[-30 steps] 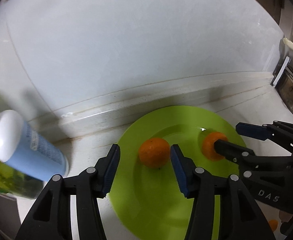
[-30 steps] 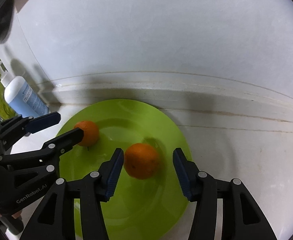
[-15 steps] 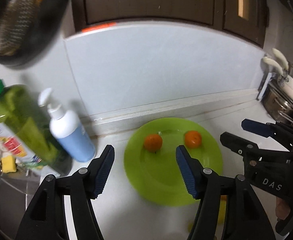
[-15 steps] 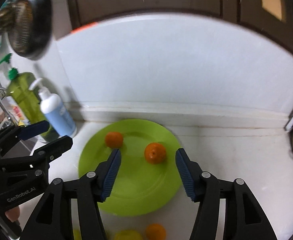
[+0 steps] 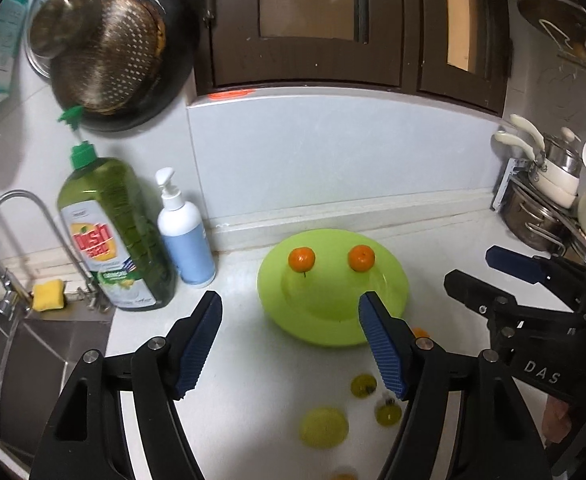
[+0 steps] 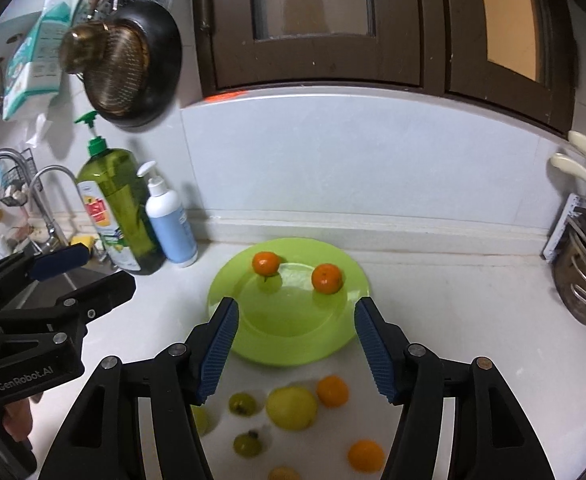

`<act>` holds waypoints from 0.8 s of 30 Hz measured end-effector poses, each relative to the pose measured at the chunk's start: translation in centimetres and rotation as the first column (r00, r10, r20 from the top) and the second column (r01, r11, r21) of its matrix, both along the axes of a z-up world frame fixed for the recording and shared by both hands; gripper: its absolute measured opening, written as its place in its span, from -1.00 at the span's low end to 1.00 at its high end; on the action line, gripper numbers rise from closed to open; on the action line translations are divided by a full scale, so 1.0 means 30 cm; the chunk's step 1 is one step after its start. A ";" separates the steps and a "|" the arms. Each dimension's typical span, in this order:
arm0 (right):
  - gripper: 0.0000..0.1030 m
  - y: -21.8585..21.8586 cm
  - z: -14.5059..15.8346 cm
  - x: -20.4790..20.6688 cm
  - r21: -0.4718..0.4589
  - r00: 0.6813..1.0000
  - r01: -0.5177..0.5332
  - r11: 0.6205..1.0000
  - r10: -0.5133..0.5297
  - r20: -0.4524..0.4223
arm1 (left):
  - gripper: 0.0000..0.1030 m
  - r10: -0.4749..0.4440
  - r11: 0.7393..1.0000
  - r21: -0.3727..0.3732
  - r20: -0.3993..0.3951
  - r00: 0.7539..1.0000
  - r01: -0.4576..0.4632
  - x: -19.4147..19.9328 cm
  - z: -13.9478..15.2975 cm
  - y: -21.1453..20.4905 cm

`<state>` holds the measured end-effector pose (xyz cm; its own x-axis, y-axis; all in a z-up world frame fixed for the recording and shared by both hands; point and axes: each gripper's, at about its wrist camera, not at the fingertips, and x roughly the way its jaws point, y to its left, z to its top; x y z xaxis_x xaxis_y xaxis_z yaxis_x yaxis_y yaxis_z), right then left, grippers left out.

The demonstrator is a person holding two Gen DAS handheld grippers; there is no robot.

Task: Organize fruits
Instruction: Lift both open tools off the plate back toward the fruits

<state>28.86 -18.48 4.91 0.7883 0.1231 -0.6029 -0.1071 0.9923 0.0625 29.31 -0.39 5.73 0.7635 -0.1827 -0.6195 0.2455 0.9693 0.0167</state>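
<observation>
Right wrist view first: we hold the right gripper point(image 6: 295, 350) with jaws spread wide and nothing between them, above the white desk point(image 6: 453, 300). At mid-frame sits the green plate point(image 6: 229, 292), carrying two tangerines, one toward its upper left point(image 6: 265, 263) and one toward its upper right point(image 6: 326, 278), apart from each other. Below the plate, along the bottom of the frame, loose fruit lies on the desk: a yellow apple-like fruit point(image 6: 291, 407), an orange one just right of it point(image 6: 332, 391), another orange one at lower right point(image 6: 366, 456), and small greenish fruits point(image 6: 242, 403) to the left.

We judge the deciding relation to be this: the loose fruit lies directly under and just behind the right jaw tips, between them in the picture, while the plate lies ahead. These fruits are round, so no long axis governs the approach.

Left wrist view: the left gripper point(image 5: 289, 344) is likewise wide open and empty. The loose fruit appears at lower centre to lower right of that frame, partly behind the right-hand finger, so we judge the right gripper slightly better placed. Bottles point(image 5: 187, 236) stand at left of the plate, well apart from the fruit.
</observation>
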 end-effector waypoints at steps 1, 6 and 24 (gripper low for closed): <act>0.19 0.001 0.003 -0.024 0.001 1.000 0.000 1.000 0.000 0.005 | 0.37 0.005 1.000 -0.004 -0.001 1.000 -0.005 -0.021 -0.002 -0.002; 0.19 0.008 -0.001 -0.121 -0.015 1.000 -0.008 1.000 0.008 0.016 | 0.37 0.008 1.000 -0.017 0.002 1.000 -0.008 -0.121 -0.012 0.003; 0.19 0.016 -0.165 -0.322 0.038 0.992 -0.050 0.998 0.054 -0.112 | 0.36 0.020 0.999 -0.032 -0.061 0.998 -0.022 -0.345 -0.159 0.007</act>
<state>19.20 -18.01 -0.04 0.7074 0.1849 -0.6822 -0.1487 0.9825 0.1122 18.95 -0.18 0.95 0.7282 -0.1876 -0.6592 0.2247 0.9740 -0.0289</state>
